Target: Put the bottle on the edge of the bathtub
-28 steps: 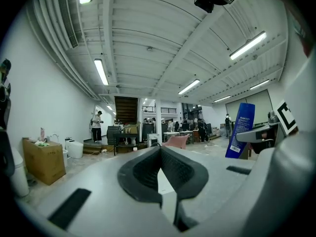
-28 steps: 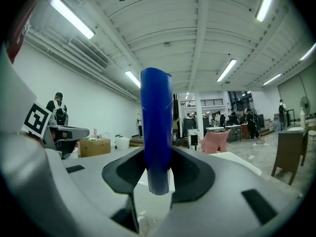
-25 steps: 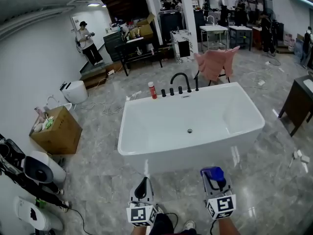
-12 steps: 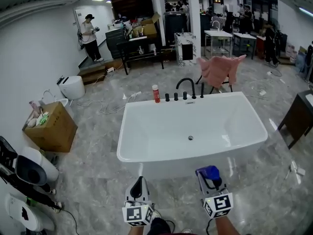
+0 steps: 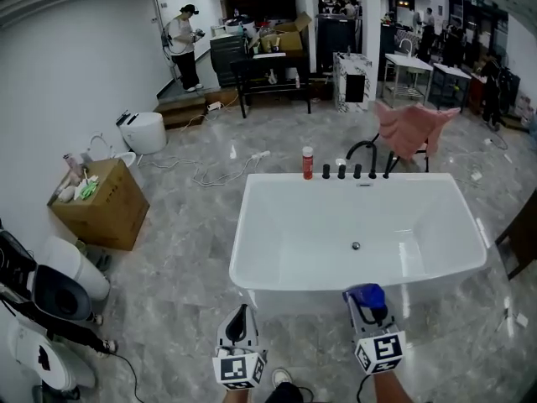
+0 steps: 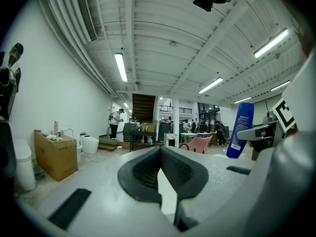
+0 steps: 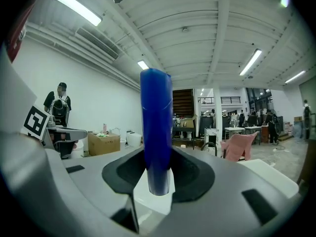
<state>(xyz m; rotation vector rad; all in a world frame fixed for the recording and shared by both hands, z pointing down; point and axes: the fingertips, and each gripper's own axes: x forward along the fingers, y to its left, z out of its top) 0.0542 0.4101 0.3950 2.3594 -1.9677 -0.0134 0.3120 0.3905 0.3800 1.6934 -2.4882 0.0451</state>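
Note:
A blue bottle (image 5: 366,295) stands upright between the jaws of my right gripper (image 5: 367,302), which is shut on its lower part; in the right gripper view the bottle (image 7: 156,127) fills the middle between the pads. The white bathtub (image 5: 238,254) lies just ahead of both grippers, with its front rim close to the bottle. My left gripper (image 5: 242,321) hovers beside the right one with nothing in it, and its pads (image 6: 148,169) meet at the tips. The left gripper view shows the bottle (image 6: 242,130) off to the right.
A red-capped bottle (image 5: 308,162) and a black faucet (image 5: 362,151) stand on the tub's far rim. A pink towel (image 5: 413,127) hangs on a chair behind. At the left are a cardboard box (image 5: 101,204), a toilet (image 5: 143,131) and white equipment (image 5: 50,292). A person (image 5: 183,44) stands far back.
Both grippers have been carried closer to the tub's front wall, and the whole scene has slid to the right in the head view. The bottle stays in the right gripper.

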